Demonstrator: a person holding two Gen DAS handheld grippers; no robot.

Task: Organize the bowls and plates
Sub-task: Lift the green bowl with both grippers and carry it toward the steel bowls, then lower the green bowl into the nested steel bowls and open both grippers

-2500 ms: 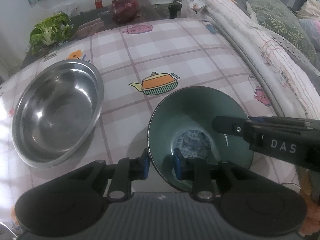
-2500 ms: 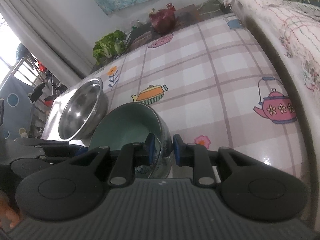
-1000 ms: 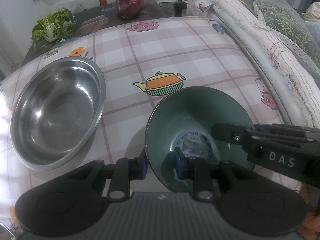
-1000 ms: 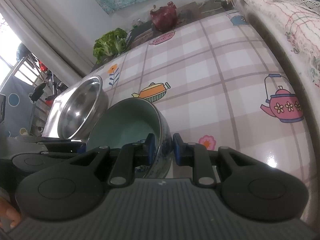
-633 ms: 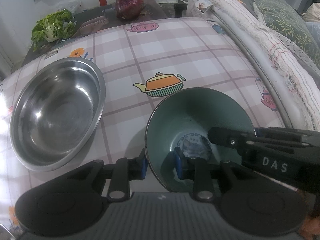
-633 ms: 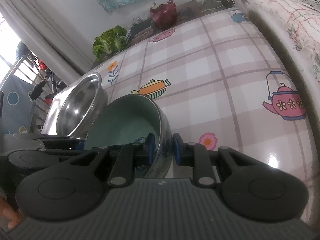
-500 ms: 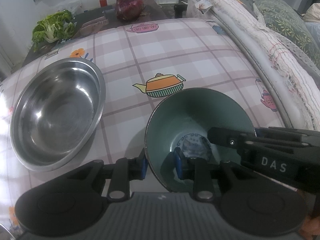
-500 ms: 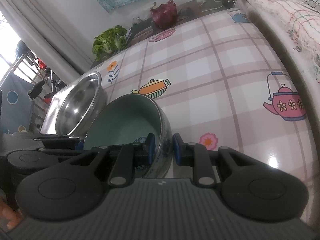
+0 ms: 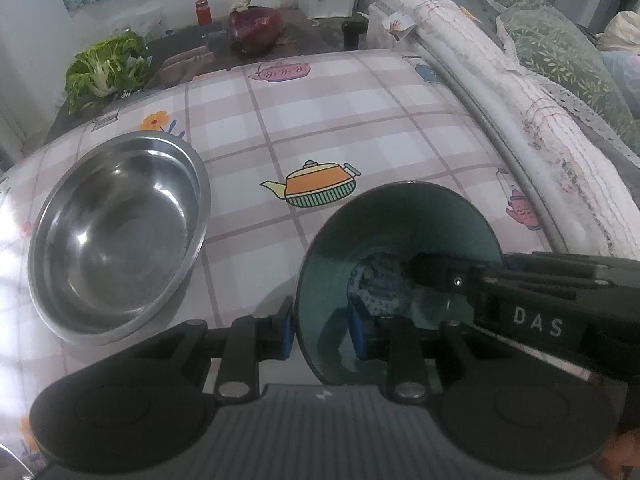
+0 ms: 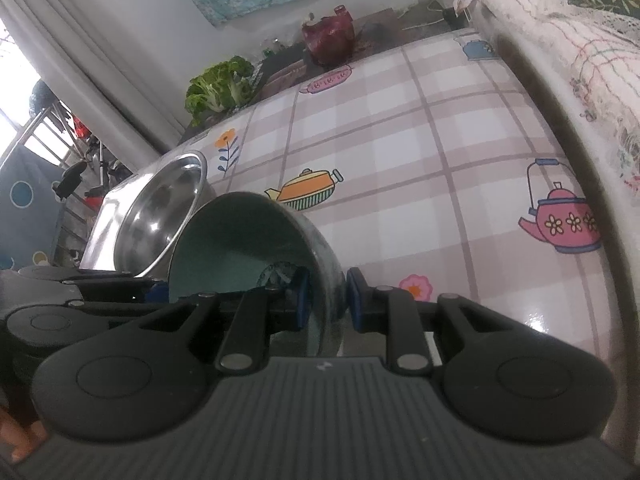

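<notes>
Change: the green bowl [image 9: 404,236] now tips further toward the steel bowl [image 9: 116,232], its near edge lifted higher than before.
Left gripper [image 9: 322,330]: clenched on the green bowl's near rim, one pad inside, one outside.
Right gripper [image 10: 326,298]: clamped on the opposite wall of the same bowl.
Green bowl: held tilted just above the checked tablecloth [image 9: 340,120], beside the steel bowl.
Steel bowl: upright on the cloth, apart from the green one.
Far end: leafy greens [image 9: 106,70] and a dark red bag [image 9: 256,28].

Left tool [image 9: 322,326] angled steeply down, narrowly parted; right tool [image 10: 326,300] likewise.
</notes>
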